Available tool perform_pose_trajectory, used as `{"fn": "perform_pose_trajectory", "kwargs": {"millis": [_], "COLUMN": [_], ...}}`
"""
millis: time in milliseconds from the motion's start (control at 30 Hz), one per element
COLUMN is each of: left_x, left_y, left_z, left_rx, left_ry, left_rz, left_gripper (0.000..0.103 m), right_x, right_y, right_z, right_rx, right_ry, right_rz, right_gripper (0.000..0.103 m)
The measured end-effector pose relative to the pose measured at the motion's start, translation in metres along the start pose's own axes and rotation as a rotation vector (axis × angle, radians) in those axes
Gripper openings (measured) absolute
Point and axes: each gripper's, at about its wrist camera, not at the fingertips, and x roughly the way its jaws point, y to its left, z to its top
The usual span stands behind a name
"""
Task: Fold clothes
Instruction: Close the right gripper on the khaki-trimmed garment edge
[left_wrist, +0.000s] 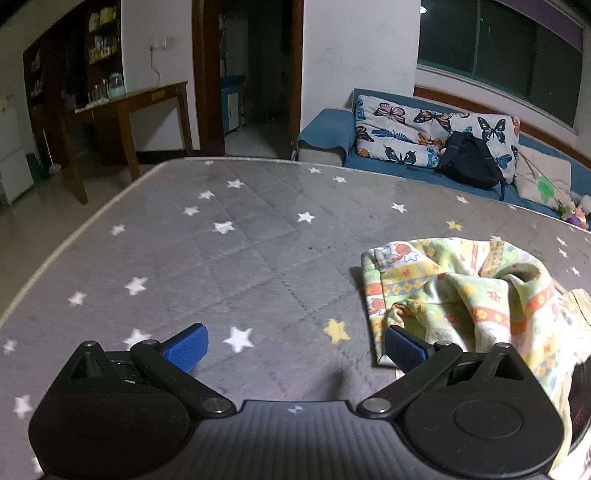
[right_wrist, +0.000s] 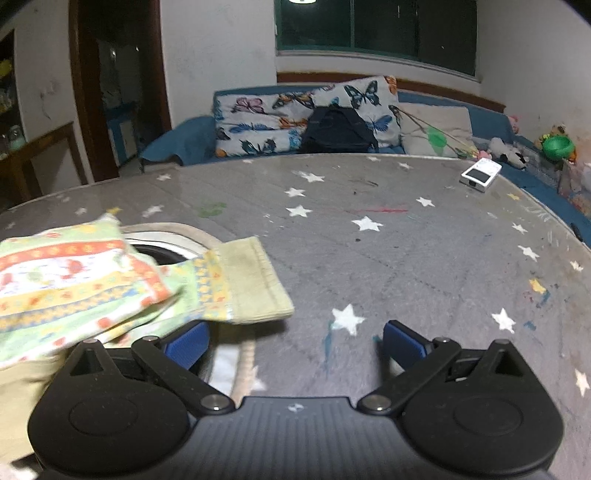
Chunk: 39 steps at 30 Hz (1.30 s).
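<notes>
Star-print mat (left_wrist: 221, 258) bears crumpled garment (left_wrist: 461, 291); both hand-held grippers (left_wrist: 295, 347) (right_wrist: 295, 343) gape.

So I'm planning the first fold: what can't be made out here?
- Garment type: bunched in both views.
- Its near part: left view, hidden behind the left hand-held gripper.
- White-rimmed item: right view, mostly under the garment.
- Small white device: right view, too small.

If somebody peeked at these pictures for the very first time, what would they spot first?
Probably the bright patterned garment, lying crumpled on the gray star-printed mat, just ahead of the open left gripper and to its right. From the right wrist view it lies to the left of the open right gripper. Behind the mat, the butterfly cushion on the blue sofa stands out, with a black backpack against it.
</notes>
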Motion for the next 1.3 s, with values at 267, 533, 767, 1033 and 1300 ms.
{"fn": "perform_pose_trajectory", "kwargs": {"millis": [267,533,767,1033,1300], "left_x": [-0.045,-0.074,-0.076,-0.069,-0.059], "left_y": [0.003,-0.001,-0.02,-0.025,-0.026], "left_z": [-0.026,-0.065,-0.065,-0.058,-0.054], "left_rx": [0.014,0.038,0.097,0.116,0.124], "left_ry": [-0.007,0.03,0.045,0.046,0.042], "left_rz": [0.01,0.025,0.04,0.03,0.008], "left_gripper": [0.103,0.103,0.103,0.103,0.103], "right_x": [-0.055,-0.067,-0.031,0.012,0.021], "right_y": [0.024,0.053,0.059,0.066,0.068], "right_z": [-0.008,-0.013,0.001,0.019,0.016], "right_rx": [-0.087,-0.143,-0.087,-0.061,-0.073], "right_ry": [-0.017,0.037,0.106,0.132,0.138], "right_rz": [0.17,0.308,0.36,0.347,0.354], "right_gripper": [0.093,0.073,0.057,0.04,0.015]}}
